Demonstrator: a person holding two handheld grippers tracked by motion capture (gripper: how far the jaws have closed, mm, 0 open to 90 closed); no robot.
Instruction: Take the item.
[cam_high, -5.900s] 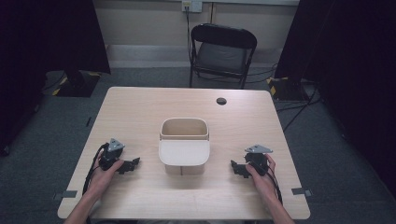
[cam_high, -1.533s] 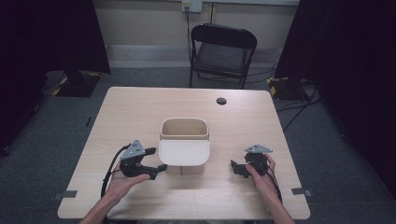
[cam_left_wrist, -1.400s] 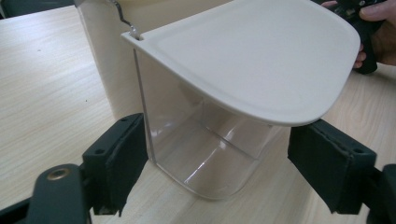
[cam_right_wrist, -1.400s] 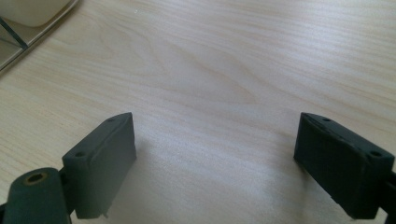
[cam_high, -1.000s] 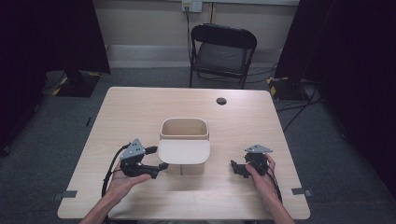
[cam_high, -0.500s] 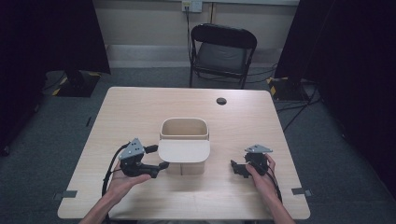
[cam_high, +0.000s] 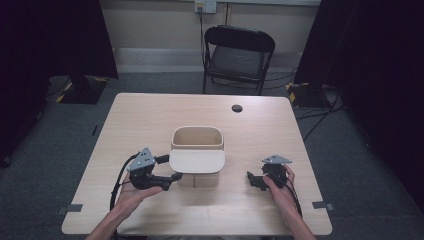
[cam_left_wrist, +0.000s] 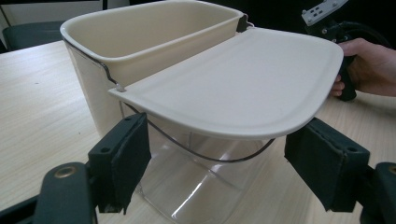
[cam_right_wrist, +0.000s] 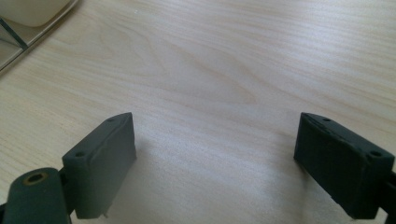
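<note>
A cream bin (cam_high: 197, 140) with a clear lower body stands mid-table, its hinged lid (cam_high: 196, 161) folded out flat toward me. In the left gripper view the lid (cam_left_wrist: 243, 84) hangs just above the open jaws, with the bin's rim (cam_left_wrist: 140, 28) behind it. My left gripper (cam_high: 167, 179) sits at the bin's near left corner, open, jaws under the lid's edge and holding nothing. My right gripper (cam_high: 254, 180) rests on the table to the bin's right, open and empty. Its own view has bare wood between the pads (cam_right_wrist: 105, 163).
A wooden table (cam_high: 150, 115) holds a small black disc (cam_high: 237, 108) near its far edge. A black folding chair (cam_high: 239, 55) stands beyond the table. Cables trail from both grippers. The other hand and its gripper (cam_left_wrist: 345, 42) appear behind the lid in the left gripper view.
My left gripper moved right from the table's left side to the bin's near corner and has stayed there over the last second. The right gripper has not moved.
</note>
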